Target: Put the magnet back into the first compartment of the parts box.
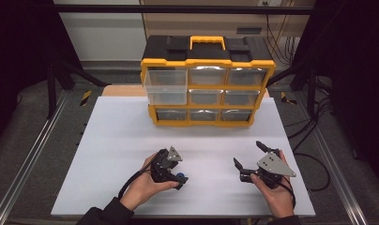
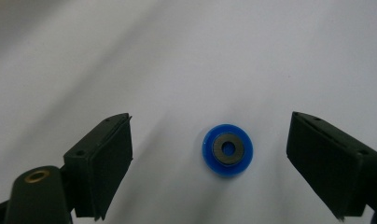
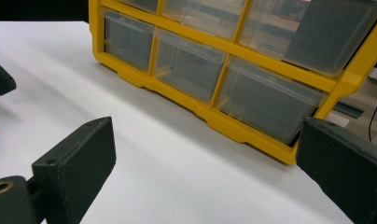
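Observation:
A small blue disc with a dark ring at its centre (image 2: 227,149) lies flat on the white table top, also seen as a blue spot (image 1: 179,176) under my left gripper (image 1: 177,180). That left gripper (image 2: 210,161) points down at it, open, with one jaw on each side of the disc and clear of it. My right gripper (image 1: 248,157) rests open at the table's front right, empty, its jaws (image 3: 205,172) facing the organizer. A yellow and black drawer organizer (image 1: 207,79) stands at the back, its top left clear drawer (image 1: 166,87) pulled out.
The white table top (image 1: 112,140) spans the middle. Metal rails run along both sides, with cables on the floor at the right (image 1: 314,122). The organizer's lower drawers (image 3: 266,100) are shut and look empty.

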The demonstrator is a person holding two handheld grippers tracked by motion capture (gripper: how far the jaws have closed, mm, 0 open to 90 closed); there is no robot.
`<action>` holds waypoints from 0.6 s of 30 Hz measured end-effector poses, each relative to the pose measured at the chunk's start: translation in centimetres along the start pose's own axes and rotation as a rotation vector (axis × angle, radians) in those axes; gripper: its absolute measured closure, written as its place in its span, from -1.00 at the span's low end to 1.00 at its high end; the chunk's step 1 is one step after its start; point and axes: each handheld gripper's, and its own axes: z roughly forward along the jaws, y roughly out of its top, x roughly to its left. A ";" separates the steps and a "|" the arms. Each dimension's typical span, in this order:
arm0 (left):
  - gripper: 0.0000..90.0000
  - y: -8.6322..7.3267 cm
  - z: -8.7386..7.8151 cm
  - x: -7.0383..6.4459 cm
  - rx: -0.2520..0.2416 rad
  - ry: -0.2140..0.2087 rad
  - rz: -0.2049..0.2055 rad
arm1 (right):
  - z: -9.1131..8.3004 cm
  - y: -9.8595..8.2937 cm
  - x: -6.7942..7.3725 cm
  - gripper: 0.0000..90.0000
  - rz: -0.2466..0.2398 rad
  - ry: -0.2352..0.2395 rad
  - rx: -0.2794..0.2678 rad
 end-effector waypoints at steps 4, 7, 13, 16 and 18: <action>-0.67 0.0 0.2 0.1 0.005 -0.008 -0.008 | 0.0 -0.1 -0.1 -0.88 0.002 0.001 0.006; -0.64 0.0 0.1 0.2 0.006 -0.005 -0.014 | 0.0 0.0 -0.1 -0.88 0.004 0.000 0.004; -0.55 -0.1 0.2 0.4 0.006 -0.007 -0.022 | 0.0 0.0 0.0 -0.88 0.002 0.002 0.007; -0.47 -0.2 0.4 0.4 0.012 -0.020 -0.020 | 0.0 -0.1 0.0 -0.88 0.004 0.001 0.008; -0.41 -0.1 0.6 0.4 0.015 -0.029 -0.020 | 0.1 -0.1 0.0 -0.88 0.003 0.000 0.006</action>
